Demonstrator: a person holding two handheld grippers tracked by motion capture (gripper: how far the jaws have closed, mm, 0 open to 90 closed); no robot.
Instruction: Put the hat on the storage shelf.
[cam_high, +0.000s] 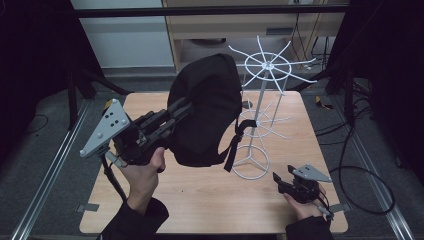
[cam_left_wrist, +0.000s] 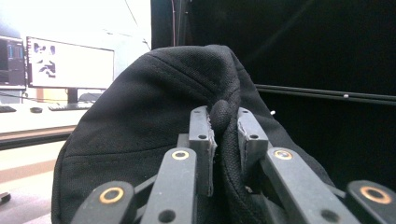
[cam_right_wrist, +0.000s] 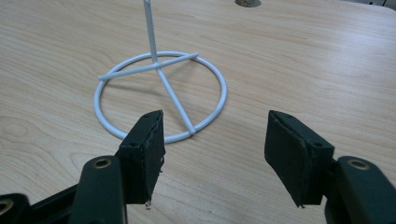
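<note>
Now my left gripper (cam_left_wrist: 223, 128) clenches a fold of the backpack (cam_high: 207, 112), lifted above the table (cam_high: 200, 195). My right gripper (cam_right_wrist: 215, 154) gapes empty near the rack (cam_high: 260, 95), by the near right corner.

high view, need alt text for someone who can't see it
The left gripper holds a black backpack in the air beside a white wire stand on a wooden table. The right gripper, fingers open, rests near the stand's base.

One camera looks down from above on the table (cam_high: 210, 200); two ride close on the hands, sharing the white stand (cam_right_wrist: 161, 95).
</note>
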